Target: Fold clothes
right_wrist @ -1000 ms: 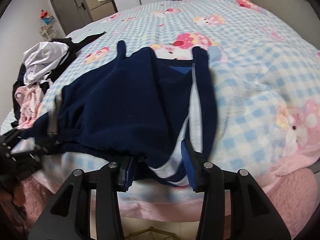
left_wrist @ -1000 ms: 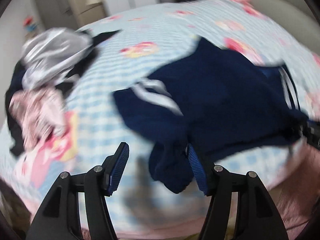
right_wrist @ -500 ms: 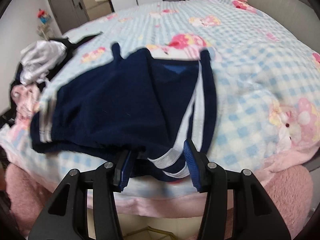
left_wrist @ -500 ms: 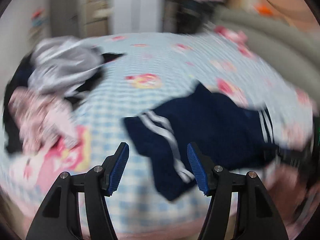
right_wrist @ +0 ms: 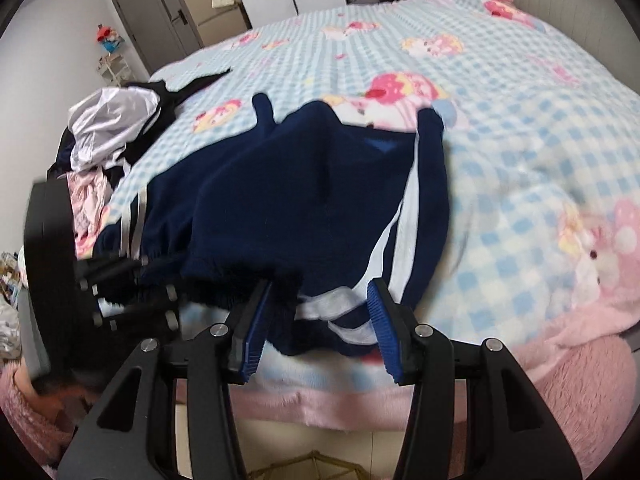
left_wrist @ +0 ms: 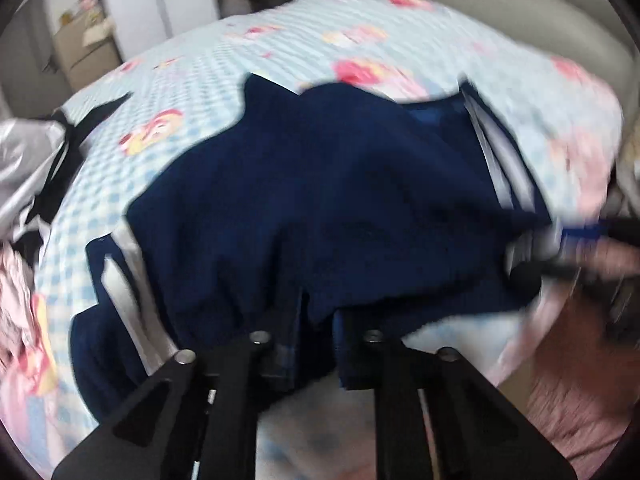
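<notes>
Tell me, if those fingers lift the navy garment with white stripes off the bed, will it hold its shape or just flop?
The navy garment will probably flop: it already lies in soft folds and creases on the checked bedspread. It looks thick and fleecy, so likely not slippery. Its loose corner beyond the right gripper would likely dangle.

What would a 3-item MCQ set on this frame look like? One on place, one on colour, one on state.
1. Where does the pile of other clothes lie relative to the navy garment in the right wrist view?
A. to its left
B. to its right
C. on top of it

2. What colour are the garment's stripes?
A. red
B. white
C. yellow

3. How does the right gripper stand?
A. clamped flat on cloth
B. jaws apart, a striped corner of the garment between them
C. away from any cloth

Key: A, the pile sits at the bed's left edge; B, white bands run along the navy hem; B, the blue pads stand apart around the corner.
</notes>
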`<state>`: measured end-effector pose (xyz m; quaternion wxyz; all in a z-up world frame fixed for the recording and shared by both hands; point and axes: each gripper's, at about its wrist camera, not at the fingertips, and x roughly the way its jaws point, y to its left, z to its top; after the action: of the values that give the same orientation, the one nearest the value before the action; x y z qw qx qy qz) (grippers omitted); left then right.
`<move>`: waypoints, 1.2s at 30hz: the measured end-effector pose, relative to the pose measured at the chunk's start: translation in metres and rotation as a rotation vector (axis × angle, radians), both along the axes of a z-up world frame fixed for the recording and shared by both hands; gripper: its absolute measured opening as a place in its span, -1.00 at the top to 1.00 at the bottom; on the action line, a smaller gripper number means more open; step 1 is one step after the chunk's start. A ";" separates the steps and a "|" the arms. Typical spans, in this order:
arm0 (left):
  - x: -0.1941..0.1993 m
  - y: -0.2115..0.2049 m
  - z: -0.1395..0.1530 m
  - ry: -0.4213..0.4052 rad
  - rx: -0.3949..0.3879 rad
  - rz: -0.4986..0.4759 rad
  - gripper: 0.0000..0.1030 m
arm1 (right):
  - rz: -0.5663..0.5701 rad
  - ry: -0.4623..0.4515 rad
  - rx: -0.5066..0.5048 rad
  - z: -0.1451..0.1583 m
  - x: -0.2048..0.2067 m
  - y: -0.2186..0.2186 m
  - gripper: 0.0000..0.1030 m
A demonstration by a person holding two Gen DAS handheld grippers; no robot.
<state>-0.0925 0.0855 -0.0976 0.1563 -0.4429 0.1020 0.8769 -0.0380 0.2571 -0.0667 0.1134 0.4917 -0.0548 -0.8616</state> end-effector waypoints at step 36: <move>0.036 -0.061 -0.004 0.027 0.000 0.205 0.48 | -0.117 0.124 0.288 0.004 -0.016 -0.006 0.51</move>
<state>-0.0566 0.0248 -0.1016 0.0644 -0.4391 0.0585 0.8942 -0.0543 0.2513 -0.0624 -0.0056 0.4449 0.0477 -0.8943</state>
